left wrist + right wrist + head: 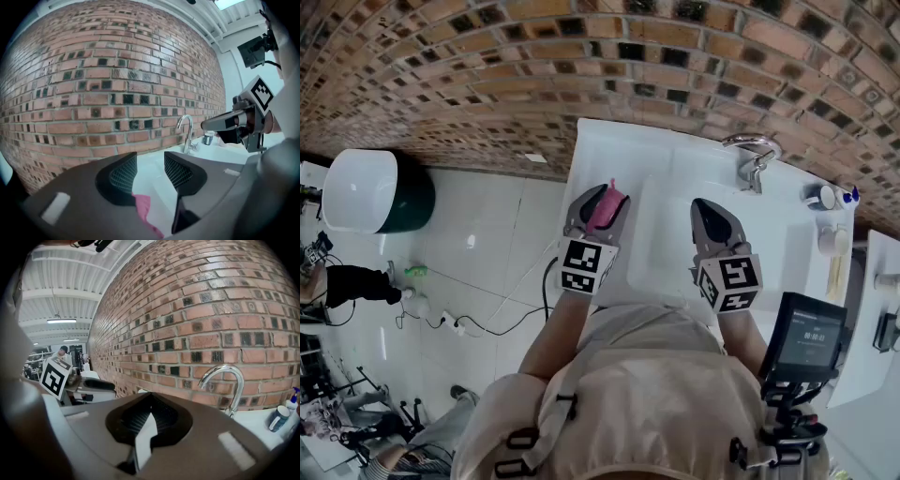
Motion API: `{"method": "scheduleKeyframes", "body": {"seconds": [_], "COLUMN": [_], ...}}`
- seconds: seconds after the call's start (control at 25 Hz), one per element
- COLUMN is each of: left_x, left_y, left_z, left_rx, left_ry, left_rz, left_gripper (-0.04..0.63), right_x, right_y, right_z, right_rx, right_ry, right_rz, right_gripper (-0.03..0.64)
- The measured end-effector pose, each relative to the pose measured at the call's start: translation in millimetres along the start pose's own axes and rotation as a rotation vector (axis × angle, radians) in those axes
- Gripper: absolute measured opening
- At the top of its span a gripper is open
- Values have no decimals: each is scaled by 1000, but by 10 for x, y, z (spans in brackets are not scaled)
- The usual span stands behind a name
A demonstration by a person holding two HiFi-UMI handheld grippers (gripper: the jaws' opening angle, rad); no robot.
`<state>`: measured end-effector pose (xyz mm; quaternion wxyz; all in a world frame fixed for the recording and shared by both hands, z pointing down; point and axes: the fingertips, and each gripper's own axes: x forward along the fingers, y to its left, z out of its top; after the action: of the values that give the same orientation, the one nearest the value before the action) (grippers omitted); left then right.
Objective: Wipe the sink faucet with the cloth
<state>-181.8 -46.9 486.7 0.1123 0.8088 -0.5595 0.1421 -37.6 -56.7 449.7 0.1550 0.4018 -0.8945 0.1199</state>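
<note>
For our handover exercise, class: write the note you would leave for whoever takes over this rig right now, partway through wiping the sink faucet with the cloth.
Left gripper: open, with the pink cloth showing low between its jaws, not pinched, at the left side of the sink.
Right gripper: shut, empty, held over the basin.
Faucet: at the back of the sink, apart from both grippers.
Done: no wiping shows; cloth not yet gripped.
Left: close on the cloth, carry it to the faucet, wipe.
</note>
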Motion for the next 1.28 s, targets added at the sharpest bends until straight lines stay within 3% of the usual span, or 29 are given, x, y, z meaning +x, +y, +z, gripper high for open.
{"method": "scheduleKeyframes", "body": {"seconds": [0.28,0.68,0.88,1.04,1.28], "left_x": [166,364,419,479,500], "left_y": [141,350,396,449,509], "left_z": [-796,-1789,-2010,-2076,-2063], "left_rx": [13,-10,-5,19,-8], "left_ry": [259,535,601,607,606], "left_rz": [-16,-20,-17,-2,1], "left_gripper": [189,189,189,172,101], "right_x": [181,288,319,323,241], "right_y": [29,-134,-210,-250,-316], "right_z": [-172,-601,-746,-830,-807], "right_rx": [26,93,113,121,127], "right_ry": [43,135,164,175,169], "right_rz": [10,-14,-28,-35,-52], "right_gripper": [-12,-12,-12,-12,-12]}}
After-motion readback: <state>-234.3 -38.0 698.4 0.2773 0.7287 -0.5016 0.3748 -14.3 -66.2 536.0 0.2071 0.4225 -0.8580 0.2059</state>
